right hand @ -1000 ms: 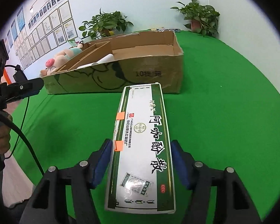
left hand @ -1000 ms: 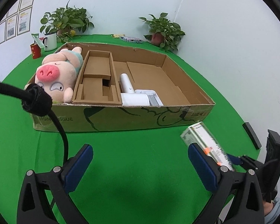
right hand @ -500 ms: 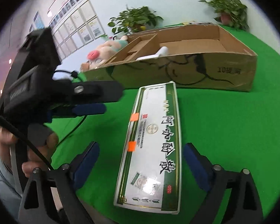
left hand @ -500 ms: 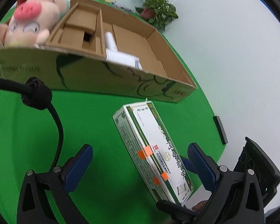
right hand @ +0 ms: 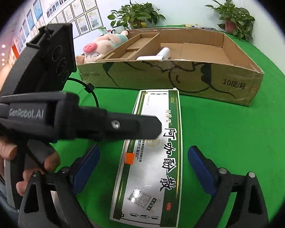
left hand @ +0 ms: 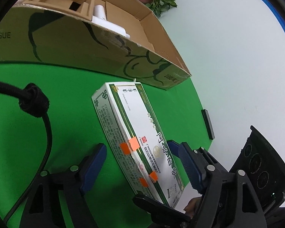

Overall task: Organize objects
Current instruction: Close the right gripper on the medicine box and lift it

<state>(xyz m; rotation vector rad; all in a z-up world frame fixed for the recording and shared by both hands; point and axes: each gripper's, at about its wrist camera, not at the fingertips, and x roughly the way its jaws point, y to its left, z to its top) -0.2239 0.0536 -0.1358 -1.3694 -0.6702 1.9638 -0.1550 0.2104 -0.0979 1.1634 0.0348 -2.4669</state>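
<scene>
Medicine box (left hand: 136, 142) lay flat on green table (left hand: 66, 87), lower centre of frame, between pads of left gripper (left hand: 142, 169); jaws closing, pads not seen pressing on it. Right gripper (right hand: 143, 168) spread wide either side of same box, clear of it. Cardboard box (right hand: 180, 76) just beyond, upper frame; plush pig (right hand: 96, 48) at its left end.

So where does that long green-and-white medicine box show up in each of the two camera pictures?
Left wrist view: the medicine box runs diagonally from centre to lower right, on the green cloth.
Right wrist view: the box lies lengthwise, centre to bottom.
Shared landmark: the cardboard box just beyond its far end.
</scene>
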